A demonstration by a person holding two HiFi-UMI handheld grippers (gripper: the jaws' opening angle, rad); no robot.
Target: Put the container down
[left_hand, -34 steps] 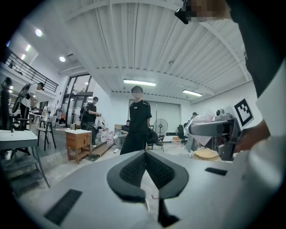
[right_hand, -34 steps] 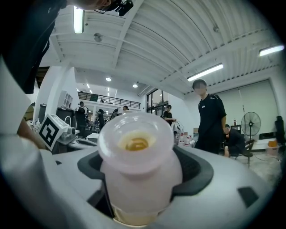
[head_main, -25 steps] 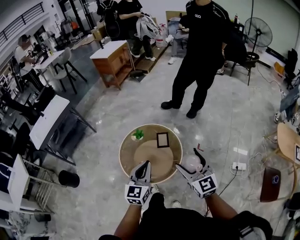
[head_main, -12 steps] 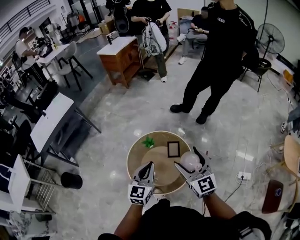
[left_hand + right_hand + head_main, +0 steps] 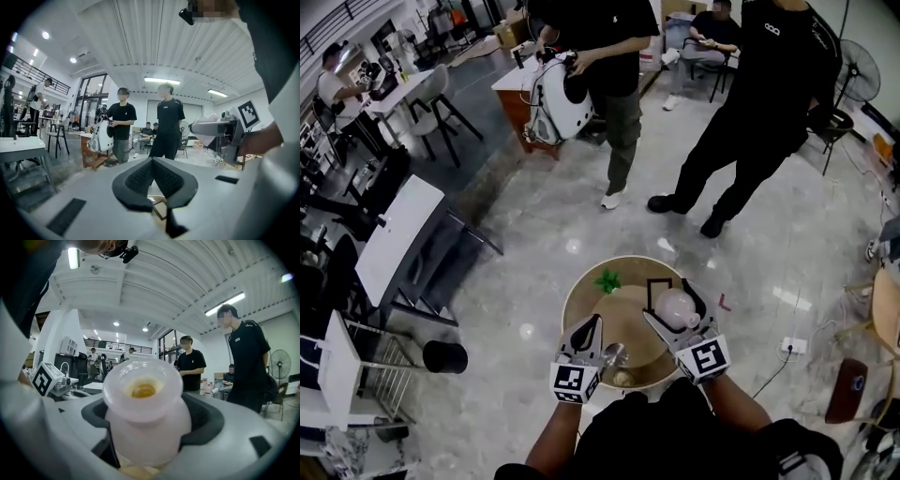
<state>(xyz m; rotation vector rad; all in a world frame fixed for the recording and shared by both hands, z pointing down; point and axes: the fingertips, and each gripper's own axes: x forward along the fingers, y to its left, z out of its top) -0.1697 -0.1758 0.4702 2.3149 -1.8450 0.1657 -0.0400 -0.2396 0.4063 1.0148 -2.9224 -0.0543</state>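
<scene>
A translucent white container (image 5: 676, 307) with something yellow inside is gripped by my right gripper (image 5: 668, 301), which is shut on its body. It hangs above the right part of the round wooden table (image 5: 574, 309). In the right gripper view the container (image 5: 143, 427) fills the space between the jaws, mouth pointing away. My left gripper (image 5: 594, 322) hovers over the table's near left side, shut with nothing visible between its pads (image 5: 140, 176). A shiny spoon-like thing (image 5: 614, 354) shows just right of it.
On the table stand a small green plant (image 5: 607, 279) and a black picture frame (image 5: 657, 284). Two people (image 5: 614, 103) (image 5: 759, 112) stand just beyond it, one carrying a white pack (image 5: 555, 98). White desks (image 5: 394, 239) and a black bin (image 5: 445, 356) are at the left.
My right gripper has carried the container leftward from beside the table's right rim to above the tabletop. The person with the white pack has walked nearer. The left gripper stayed shut.
</scene>
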